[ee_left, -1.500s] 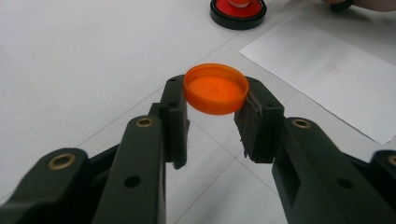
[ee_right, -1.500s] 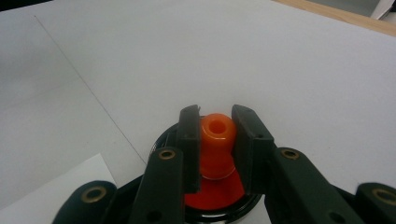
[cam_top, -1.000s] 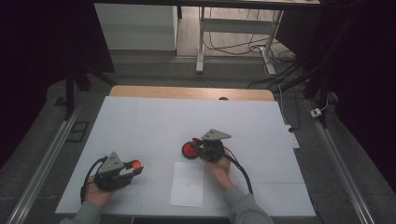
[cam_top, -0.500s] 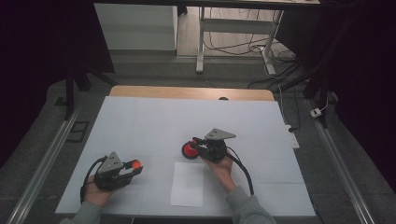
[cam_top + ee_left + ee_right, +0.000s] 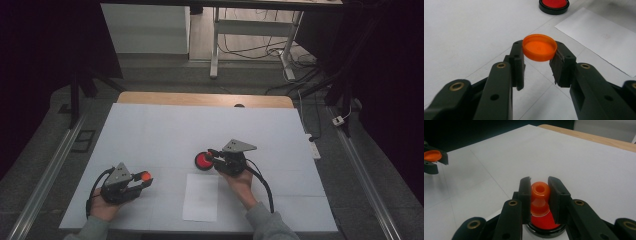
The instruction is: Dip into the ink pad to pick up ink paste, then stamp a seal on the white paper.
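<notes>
White-covered table (image 5: 165, 130), dim room. High view: left claw (image 5: 142, 181) gripping orange cap (image 5: 145, 176) near front left; right claw (image 5: 214, 156) over red ink pad (image 5: 202, 160); paper sheet (image 5: 201, 197) just beside. Left gripper view: cap (image 5: 539, 47) clamped between jaws. Right gripper view: right claw (image 5: 540, 192) clamped on orange stamp (image 5: 540, 195) above pad (image 5: 544, 222).

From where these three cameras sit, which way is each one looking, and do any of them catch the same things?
High view: fixed above the person's side, looking forward and down on the white table; both hands, the left gripper and the right gripper show.
Left gripper view: rides that gripper, looking along its jaws, shut on an orange cap.
Right gripper view: rides that gripper, its jaws shut on an orange stamp over a red ink pad.
Shared: the cap and the ink pad appear in all three; the paper sheet in the high and left gripper views.
</notes>
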Action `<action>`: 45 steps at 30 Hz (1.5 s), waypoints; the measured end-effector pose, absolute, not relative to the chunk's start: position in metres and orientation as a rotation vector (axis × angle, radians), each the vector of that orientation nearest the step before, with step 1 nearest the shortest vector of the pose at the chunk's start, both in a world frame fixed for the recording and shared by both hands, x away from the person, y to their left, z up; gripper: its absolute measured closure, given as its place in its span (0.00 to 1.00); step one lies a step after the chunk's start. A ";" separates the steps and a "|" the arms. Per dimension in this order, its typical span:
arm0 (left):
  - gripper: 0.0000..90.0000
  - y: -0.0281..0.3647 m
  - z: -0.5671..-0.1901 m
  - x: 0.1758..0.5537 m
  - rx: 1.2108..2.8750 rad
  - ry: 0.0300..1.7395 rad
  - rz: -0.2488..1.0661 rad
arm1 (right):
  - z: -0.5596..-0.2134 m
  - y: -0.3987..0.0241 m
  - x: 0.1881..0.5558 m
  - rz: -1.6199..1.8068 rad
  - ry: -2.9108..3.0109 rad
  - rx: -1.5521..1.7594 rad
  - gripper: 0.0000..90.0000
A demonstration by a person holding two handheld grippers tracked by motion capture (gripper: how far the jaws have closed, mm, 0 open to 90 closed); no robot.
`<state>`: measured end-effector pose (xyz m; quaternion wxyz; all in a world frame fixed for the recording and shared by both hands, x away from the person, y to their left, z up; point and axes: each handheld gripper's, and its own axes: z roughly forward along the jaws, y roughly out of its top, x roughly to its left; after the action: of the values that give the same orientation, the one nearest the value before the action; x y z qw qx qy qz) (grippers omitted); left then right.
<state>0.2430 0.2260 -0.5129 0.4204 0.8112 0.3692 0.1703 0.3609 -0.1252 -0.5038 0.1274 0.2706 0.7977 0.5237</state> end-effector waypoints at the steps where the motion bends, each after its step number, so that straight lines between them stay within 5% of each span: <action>1: 0.72 0.226 -0.513 0.243 2.034 0.924 0.425 | -0.503 -0.126 0.360 1.525 2.321 0.787 0.81; 45: 0.72 0.224 -0.513 0.243 2.035 0.925 0.430 | -0.491 -0.158 0.327 1.554 2.363 0.734 0.80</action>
<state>0.2432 0.2243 -0.5128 0.4192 0.8116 0.3690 0.1716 0.3268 -0.1580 -0.4910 0.1096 0.2498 0.8039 0.5286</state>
